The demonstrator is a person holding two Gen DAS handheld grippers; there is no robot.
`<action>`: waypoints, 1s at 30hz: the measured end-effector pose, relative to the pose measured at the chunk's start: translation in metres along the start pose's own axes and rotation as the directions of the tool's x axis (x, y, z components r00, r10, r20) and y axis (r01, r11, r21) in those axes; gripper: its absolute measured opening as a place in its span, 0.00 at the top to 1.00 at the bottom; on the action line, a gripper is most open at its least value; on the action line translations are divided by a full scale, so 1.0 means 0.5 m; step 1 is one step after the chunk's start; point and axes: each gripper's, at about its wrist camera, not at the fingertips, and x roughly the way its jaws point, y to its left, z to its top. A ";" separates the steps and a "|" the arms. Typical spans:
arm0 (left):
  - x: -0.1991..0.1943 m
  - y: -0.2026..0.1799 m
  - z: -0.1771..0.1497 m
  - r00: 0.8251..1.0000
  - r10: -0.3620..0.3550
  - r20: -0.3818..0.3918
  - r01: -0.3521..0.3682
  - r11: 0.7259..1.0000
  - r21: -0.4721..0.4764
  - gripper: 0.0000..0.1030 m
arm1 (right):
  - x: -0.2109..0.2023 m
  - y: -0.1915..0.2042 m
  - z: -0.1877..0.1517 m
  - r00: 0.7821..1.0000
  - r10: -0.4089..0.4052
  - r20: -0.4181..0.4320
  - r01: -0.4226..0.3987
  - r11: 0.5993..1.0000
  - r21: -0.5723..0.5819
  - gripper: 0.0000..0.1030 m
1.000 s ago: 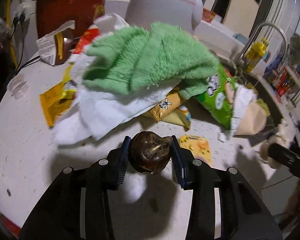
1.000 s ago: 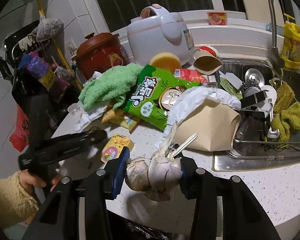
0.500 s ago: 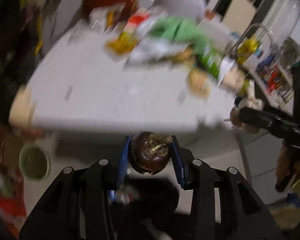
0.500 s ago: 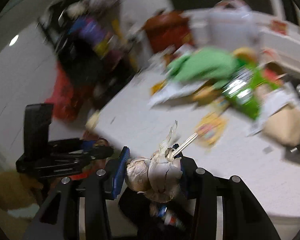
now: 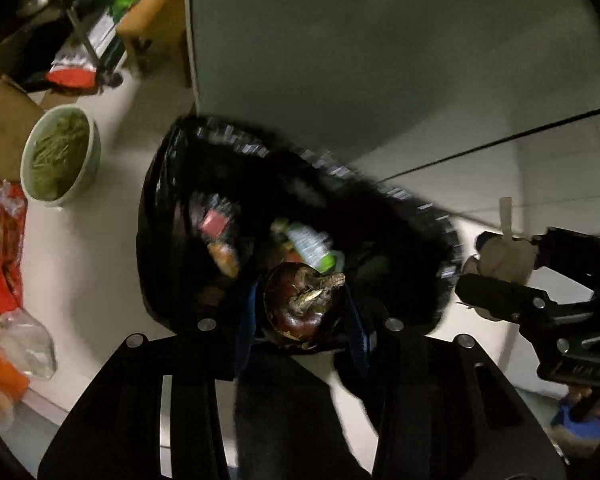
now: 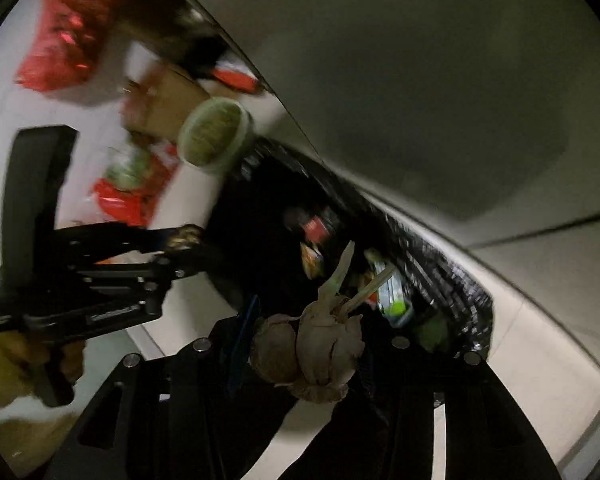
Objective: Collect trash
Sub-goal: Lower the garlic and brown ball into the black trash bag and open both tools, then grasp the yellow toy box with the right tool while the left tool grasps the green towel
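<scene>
Left tool (image 5: 304,312): clenched on a dark brown rounded bulb (image 5: 302,302), glossy, with dry papery scraps at its top; probably an onion or chestnut-like thing, I cannot tell which; it hangs right above the open mouth of the black bin bag (image 5: 168,184)
Right tool (image 6: 308,350): clamped on a head of garlic (image 6: 312,344); pale, papery cloves bulging out, a dry stalk and a thin stick poking up from it; it sits over the near rim of the bag, closer to the edge than the bulb
Bin bag: on the pale floor against a grey cabinet front; a green-labelled bottle (image 5: 310,246) and red and orange wrappers already lie inside; both views are blurred
Nearby: a pale bowl of green shreds (image 5: 58,152) stands on the floor just beside the bag; red plastic bags (image 5: 0,264) lie further to the side
Risk, garlic: judged, a release from this spot could drop it on the rim or the floor; loose skins or a clove may shed and scatter outside
Risk, bulb: round and smooth, so it could bounce or roll off the trash if let go off-centre
Risk, bag: the soft rim may fold inward if a tool catches it, narrowing the opening
Risk, tools: they sit near each other; a careless swing could knock them together
</scene>
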 end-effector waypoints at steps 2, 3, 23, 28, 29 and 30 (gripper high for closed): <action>0.042 0.013 0.003 0.998 0.056 -0.035 -0.056 0.998 0.020 0.57 | 0.041 -0.009 0.007 0.998 -0.063 -0.016 0.063 0.998 0.000 0.51; 0.056 0.022 0.003 0.995 0.081 -0.051 -0.080 0.997 0.022 0.43 | 0.057 -0.008 0.008 0.995 -0.101 -0.026 0.101 0.995 -0.002 0.31; -0.262 -0.032 0.003 0.978 0.049 0.201 -0.055 0.998 0.024 0.14 | -0.636 0.037 0.033 0.676 -0.158 0.720 0.159 0.985 0.067 0.05; -0.319 -0.088 0.001 0.969 0.013 0.248 -0.034 0.996 0.080 0.14 | -0.651 -0.053 0.126 0.615 -0.342 0.711 0.231 0.940 0.253 0.28; -0.330 -0.102 0.001 0.965 0.018 0.261 -0.045 0.994 0.098 0.14 | -0.642 -0.074 0.144 0.622 -0.376 0.687 0.239 0.927 0.291 0.29; -0.337 -0.104 0.001 0.964 0.020 0.267 -0.049 0.993 0.105 0.14 | -0.634 -0.087 0.155 0.630 -0.387 0.673 0.238 0.921 0.307 0.30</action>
